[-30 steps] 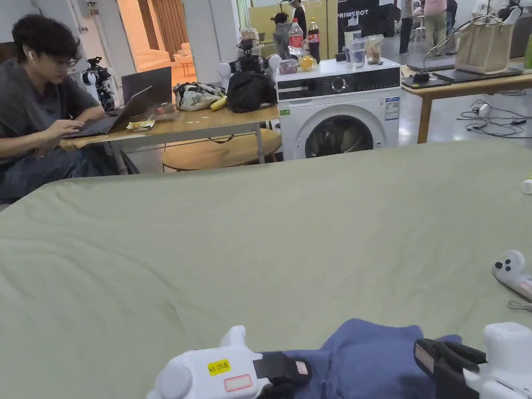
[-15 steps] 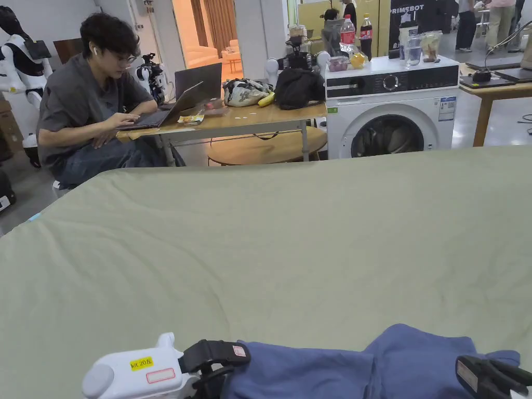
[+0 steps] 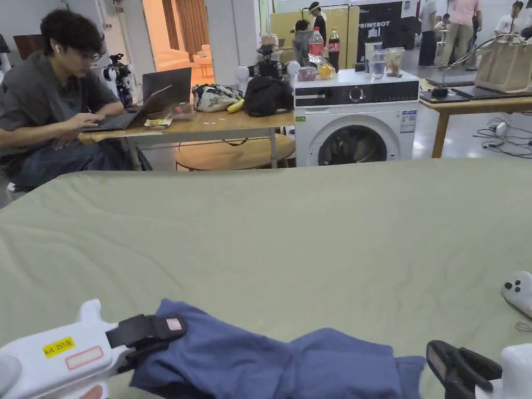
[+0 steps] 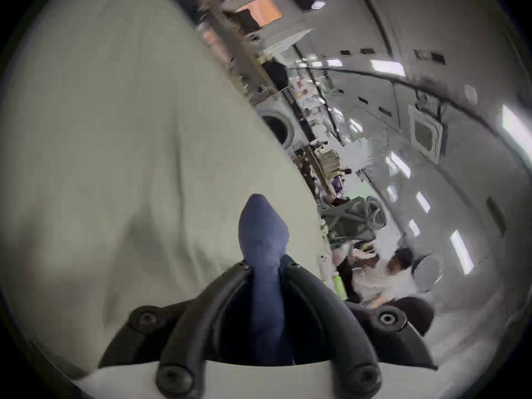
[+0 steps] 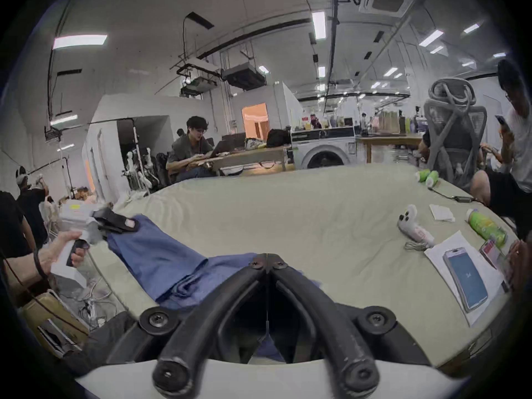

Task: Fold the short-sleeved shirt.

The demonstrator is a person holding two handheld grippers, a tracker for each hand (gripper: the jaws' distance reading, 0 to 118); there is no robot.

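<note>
While the left gripper [image 3: 156,332] is clamping one end of the blue shirt [image 3: 270,363], its length is running rightward across the green sheet [image 3: 291,234] toward the right gripper [image 5: 267,258], jaws together, apparently pinching its near edge.

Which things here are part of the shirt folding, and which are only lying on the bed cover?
Part of the job:
- blue shirt
- left gripper, shut on the shirt
- right gripper, jaws together
- green bed cover

Only lying about:
- white controller
- phone on paper
- green bottle
</note>
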